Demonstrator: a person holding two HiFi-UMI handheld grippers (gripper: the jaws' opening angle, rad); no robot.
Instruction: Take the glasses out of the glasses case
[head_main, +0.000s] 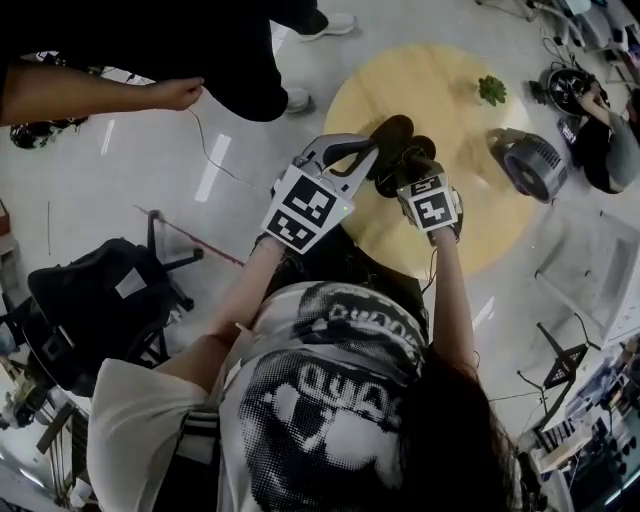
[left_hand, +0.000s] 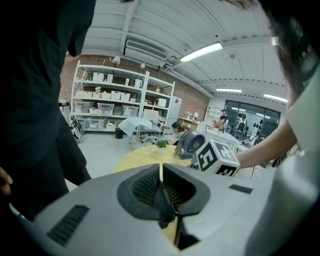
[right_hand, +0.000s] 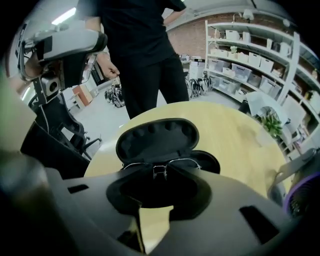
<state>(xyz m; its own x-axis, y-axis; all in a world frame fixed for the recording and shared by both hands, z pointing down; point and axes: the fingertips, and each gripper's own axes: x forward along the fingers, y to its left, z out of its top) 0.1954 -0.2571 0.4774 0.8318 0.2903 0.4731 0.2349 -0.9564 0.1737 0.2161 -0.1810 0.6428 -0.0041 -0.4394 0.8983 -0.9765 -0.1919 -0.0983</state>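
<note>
A black glasses case (head_main: 393, 132) lies open on the round yellow table (head_main: 440, 80), its lid (right_hand: 157, 140) standing up. Thin wire-framed glasses (right_hand: 172, 162) rest in its lower half. My right gripper (right_hand: 162, 176) points steeply down at the case's near edge, jaws apart, with the glasses' bridge just beyond its tips; no pad visibly presses on anything. In the head view it (head_main: 412, 168) sits right over the case. My left gripper (head_main: 372, 152) hovers at the case's left side. Its pads (left_hand: 150, 187) meet with nothing gripped.
A grey-purple fan (head_main: 530, 160) lies at the table's right, and a small green plant (head_main: 491, 90) stands at the far side. A person in black (right_hand: 145, 50) stands just beyond the table. A black chair (head_main: 90, 300) stands at the left; shelving (left_hand: 115, 95) lines the wall.
</note>
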